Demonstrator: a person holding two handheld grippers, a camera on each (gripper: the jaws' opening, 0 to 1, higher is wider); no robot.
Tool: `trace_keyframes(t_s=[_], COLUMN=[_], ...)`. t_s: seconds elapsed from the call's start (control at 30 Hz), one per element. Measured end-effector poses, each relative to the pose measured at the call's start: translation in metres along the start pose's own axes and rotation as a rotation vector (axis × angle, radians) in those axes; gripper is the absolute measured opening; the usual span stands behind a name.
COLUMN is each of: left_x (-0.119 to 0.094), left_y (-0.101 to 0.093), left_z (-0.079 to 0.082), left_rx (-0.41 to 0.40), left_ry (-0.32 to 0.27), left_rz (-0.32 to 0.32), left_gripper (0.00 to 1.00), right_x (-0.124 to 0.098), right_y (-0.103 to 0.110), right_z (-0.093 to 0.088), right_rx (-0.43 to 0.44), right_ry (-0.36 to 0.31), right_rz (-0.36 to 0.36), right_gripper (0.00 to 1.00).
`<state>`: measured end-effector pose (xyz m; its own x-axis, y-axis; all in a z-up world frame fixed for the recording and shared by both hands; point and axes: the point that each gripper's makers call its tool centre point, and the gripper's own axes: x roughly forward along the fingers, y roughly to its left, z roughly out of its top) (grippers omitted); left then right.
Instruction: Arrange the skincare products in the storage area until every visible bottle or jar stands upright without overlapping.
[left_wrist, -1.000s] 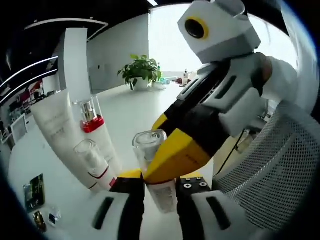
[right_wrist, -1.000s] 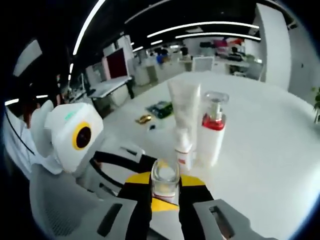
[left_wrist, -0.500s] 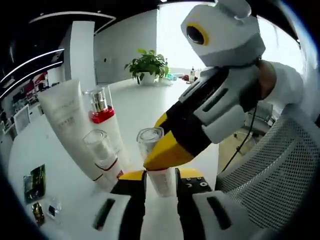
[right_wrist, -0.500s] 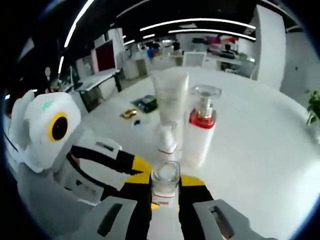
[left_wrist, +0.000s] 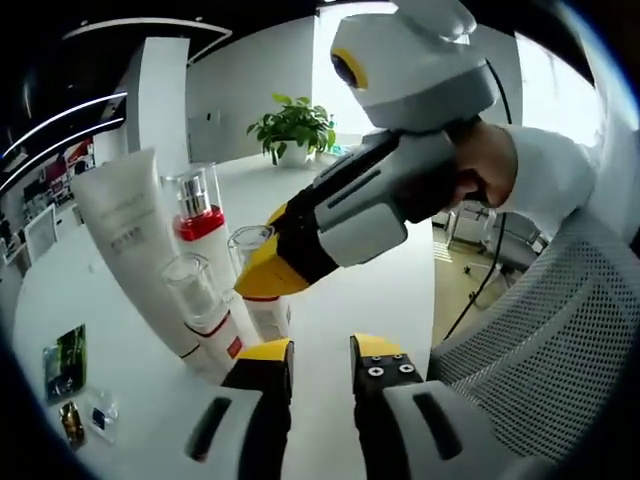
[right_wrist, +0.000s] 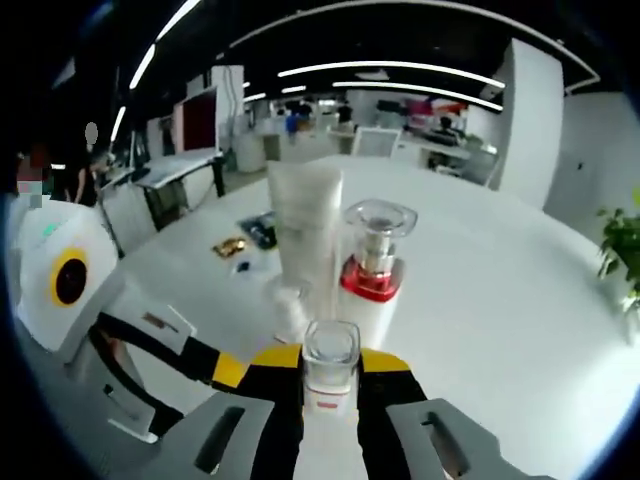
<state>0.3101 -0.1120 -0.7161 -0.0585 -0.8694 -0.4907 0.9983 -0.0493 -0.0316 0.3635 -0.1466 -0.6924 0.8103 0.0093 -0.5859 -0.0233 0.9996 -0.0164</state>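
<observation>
1. The right gripper (right_wrist: 330, 385) pinches a small clear-capped bottle (right_wrist: 330, 365) upright between its jaws, just near of a red-collared pump bottle (right_wrist: 372, 270) and a white tube (right_wrist: 305, 225).
2. The left gripper (left_wrist: 320, 365) has its jaws nearly together, holding nothing.
3. All stand on a white table (right_wrist: 500, 300).

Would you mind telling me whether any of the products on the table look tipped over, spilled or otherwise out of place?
Nothing stands out. The white tube, the pump bottle and the small bottle stand upright together on the table; the right gripper holds a clear-capped bottle upright beside them.
</observation>
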Motion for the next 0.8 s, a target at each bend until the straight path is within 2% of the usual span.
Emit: trace_keyframes(t_s=[0.47,0.8], left_x=[0.002,0.003], left_y=[-0.006,-0.007], left_z=[0.000,-0.002], left_rx=[-0.005,-0.004], left_ry=[-0.004,0.002], left_rz=[-0.015,-0.019], left_gripper=[0.19,0.17], right_x=[0.012,0.015], right_y=[-0.006,-0.005], right_z=[0.006,0.006], right_rx=[-0.012,-0.053], right_ry=[-0.049,-0.054], right_rz=[-0.030,-0.019], right_gripper=[0.11,0.12])
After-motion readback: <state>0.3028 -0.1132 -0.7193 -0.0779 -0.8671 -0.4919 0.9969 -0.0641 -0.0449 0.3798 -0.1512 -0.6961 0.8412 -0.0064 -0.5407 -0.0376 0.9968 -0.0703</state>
